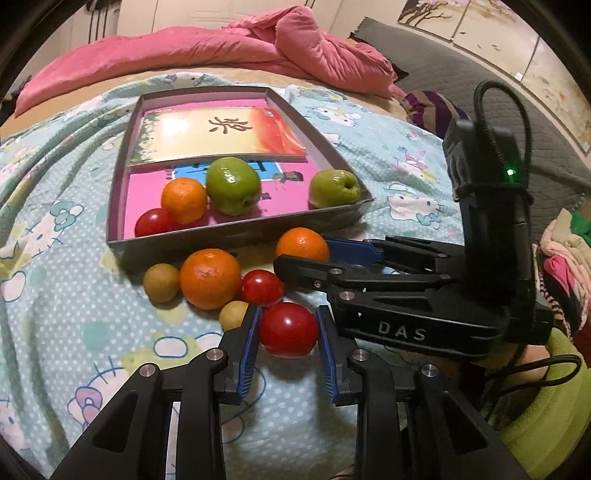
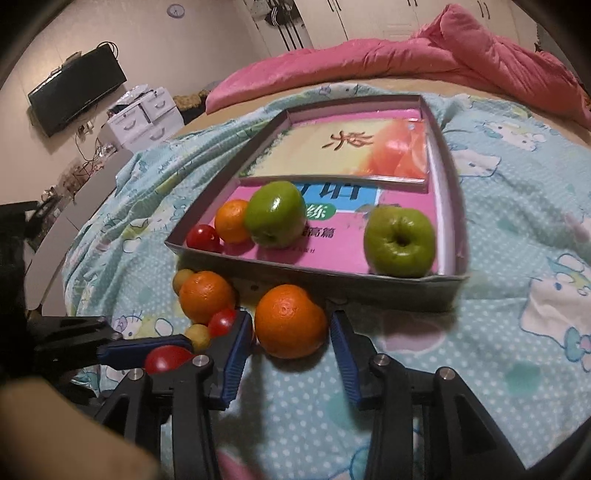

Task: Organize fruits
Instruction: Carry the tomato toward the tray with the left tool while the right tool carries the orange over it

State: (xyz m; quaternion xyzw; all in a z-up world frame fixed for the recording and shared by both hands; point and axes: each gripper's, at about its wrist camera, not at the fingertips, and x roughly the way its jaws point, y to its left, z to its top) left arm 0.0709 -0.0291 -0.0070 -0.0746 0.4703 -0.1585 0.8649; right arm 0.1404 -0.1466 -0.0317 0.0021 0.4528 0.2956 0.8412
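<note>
Glossy, round fruits in red, orange and green, gathered around a shallow grey tray (image 1: 236,230) on the bed. Inside the tray: two green apples (image 1: 232,185) (image 2: 399,240), one at the near right corner; one small orange (image 1: 184,200); one red tomato (image 1: 153,222) at the near left corner; all resting on pink books (image 1: 147,192). Outside, along the tray's near edge on the bedsheet (image 1: 66,295): two oranges (image 1: 209,278) (image 2: 290,321), two red tomatoes (image 1: 288,329) (image 1: 261,287), two small yellow-green fruits (image 1: 161,282) (image 1: 233,314). Left gripper (image 1: 289,326) with jaws spread either side of the nearer tomato, pads just beside it, contact unclear. Right gripper (image 2: 291,332) with jaws spread around the right-hand orange, a slight gap on both sides. Bedsheet pale blue, white-dotted, printed with cartoon cats; crumpled pink quilt (image 1: 221,48) along the far edge of the bed. Beyond, on the left, a dark wall-mounted screen (image 2: 75,96), white drawers (image 2: 142,114) and a small wall clock (image 2: 176,10).
</note>
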